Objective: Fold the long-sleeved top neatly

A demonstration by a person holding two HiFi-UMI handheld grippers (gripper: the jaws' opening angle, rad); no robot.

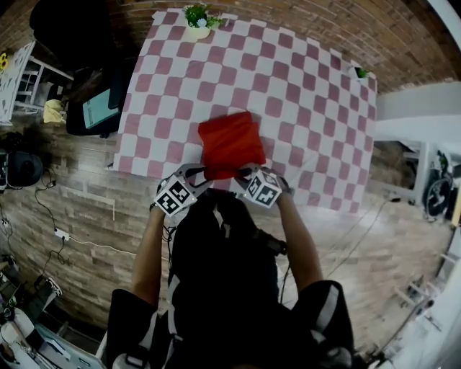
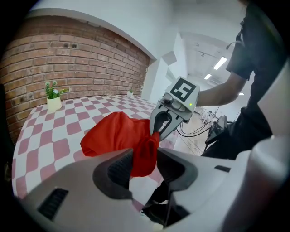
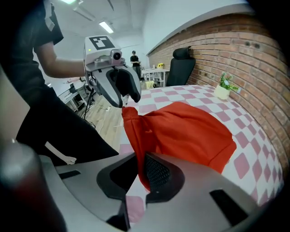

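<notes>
Both near corners of the red top have a gripper at them. In the head view the top lies as a folded, roughly square block at centre frame, on the checked table and close to its lower edge. A plant stands at the table's upper left corner.

At the block's lower left, the left gripper points up and inward toward it. Its own view shows its jaws part-way apart with a bunched fold of the top hanging in the gap. The fold brushes the left pad, but the pads do not press on it.

At the block's lower right, the right gripper points up and inward too, its tips near the left one's. Its own view shows its jaws almost together, pinching a thin edge of the top against the ribbed right pad.

In both gripper views that near edge is raised off the table between the two grippers, while the far part of the top rests on the checks.
</notes>
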